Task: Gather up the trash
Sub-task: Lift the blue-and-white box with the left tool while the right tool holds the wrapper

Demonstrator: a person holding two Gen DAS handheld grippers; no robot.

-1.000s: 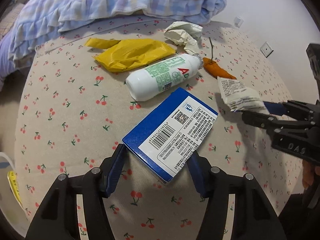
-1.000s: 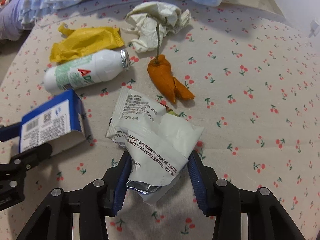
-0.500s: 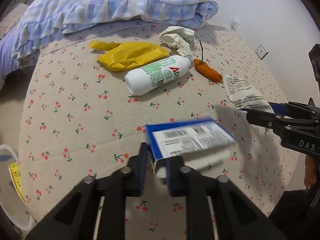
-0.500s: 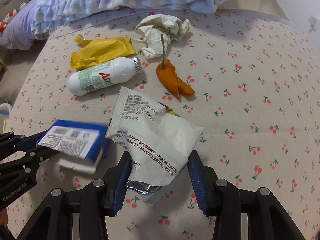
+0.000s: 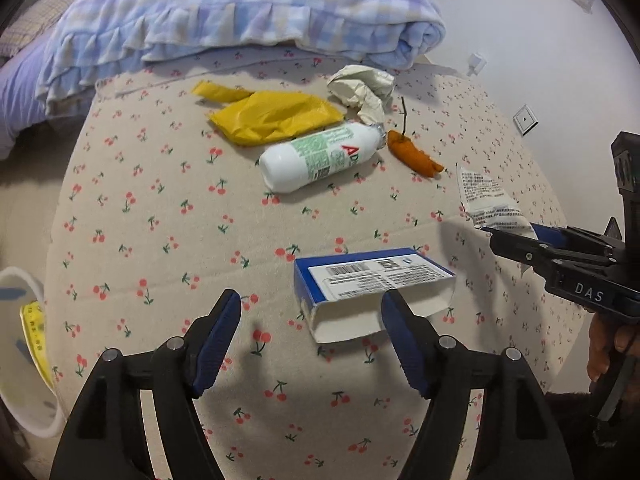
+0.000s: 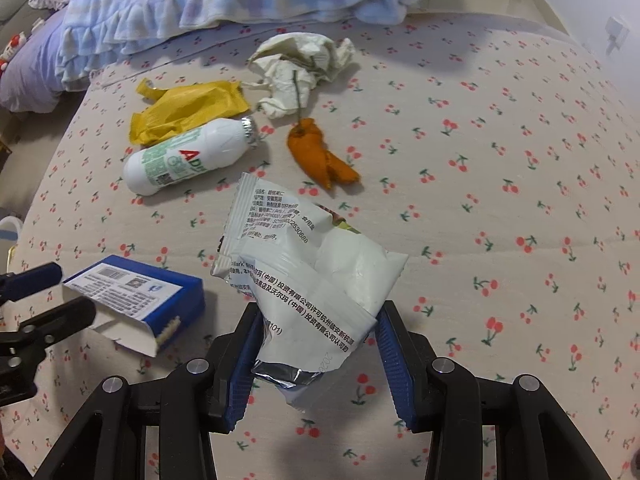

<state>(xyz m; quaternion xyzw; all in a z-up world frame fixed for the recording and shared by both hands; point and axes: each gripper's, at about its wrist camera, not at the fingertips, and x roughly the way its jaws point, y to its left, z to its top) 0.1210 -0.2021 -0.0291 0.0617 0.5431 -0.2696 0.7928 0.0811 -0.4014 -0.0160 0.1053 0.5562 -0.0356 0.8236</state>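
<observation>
While the left gripper (image 5: pixel 311 332) hangs over the cherry-print bedsheet (image 5: pixel 160 220), its jaws are opening, spread wide with nothing pressed between them. The blue box (image 5: pixel 372 276) lies on the sheet just beyond the tips, its open white end beside the right-hand blue finger (image 5: pixel 402 338); whether that finger touches the box is hard to say.

Over to the right gripper (image 6: pixel 312 354): its fingers are clamped on a white snack wrapper (image 6: pixel 304 272), which stands up crumpled between the pads, lifted clear of the sheet. In that view the box (image 6: pixel 136 300) sits to the left of the wrapper, with the left gripper's fingers (image 6: pixel 36 280) at its outer end.

Beyond the box lies the white bottle (image 5: pixel 320 158) on its side, foil-rimmed neck pointing right. Just right of the bottle's neck is an orange peel (image 5: pixel 414 154) with a thin stem. Behind the bottle, touching it, lies a yellow bag (image 5: pixel 276 118). Farther right of that, a crumpled white tissue (image 5: pixel 366 90). Farthest from the box, a blue checked blanket (image 5: pixel 248 12) is heaped up. Well left of the box, at the sheet's edge, a white bin (image 5: pixel 24 356) shows.
</observation>
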